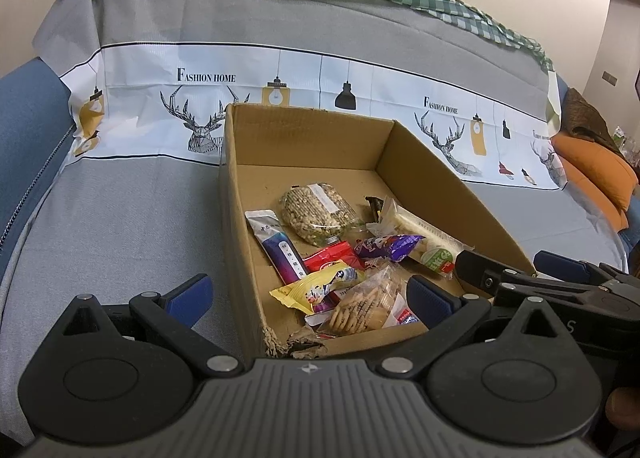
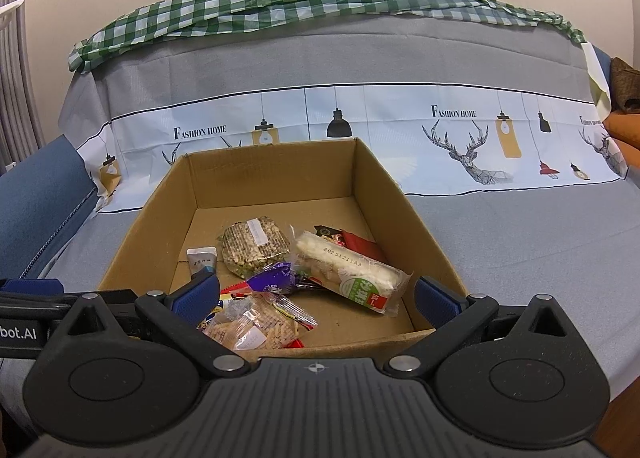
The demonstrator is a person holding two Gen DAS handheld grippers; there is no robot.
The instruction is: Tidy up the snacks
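Note:
An open cardboard box (image 1: 308, 146) (image 2: 272, 174) stands on the covered sofa seat and holds several snack packs. Among them are a clear pack of seeds (image 1: 318, 212) (image 2: 256, 244), a white bread roll with a green label (image 1: 420, 234) (image 2: 348, 272), a purple wrapper (image 1: 390, 246) (image 2: 272, 278), a yellow wrapper (image 1: 316, 288), a bag of crackers (image 1: 368, 304) (image 2: 256, 324) and a purple-and-white bar (image 1: 280, 246). My left gripper (image 1: 308, 296) is open and empty over the box's near left corner. My right gripper (image 2: 316, 298) (image 1: 532, 270) is open and empty over the box's near edge.
The sofa wears a grey cover (image 1: 132, 218) with a white printed band, and a green checked cloth (image 2: 304, 2) lies along its back. An orange cushion (image 1: 596, 170) sits at the far right. The box's near corner (image 1: 296, 346) is torn.

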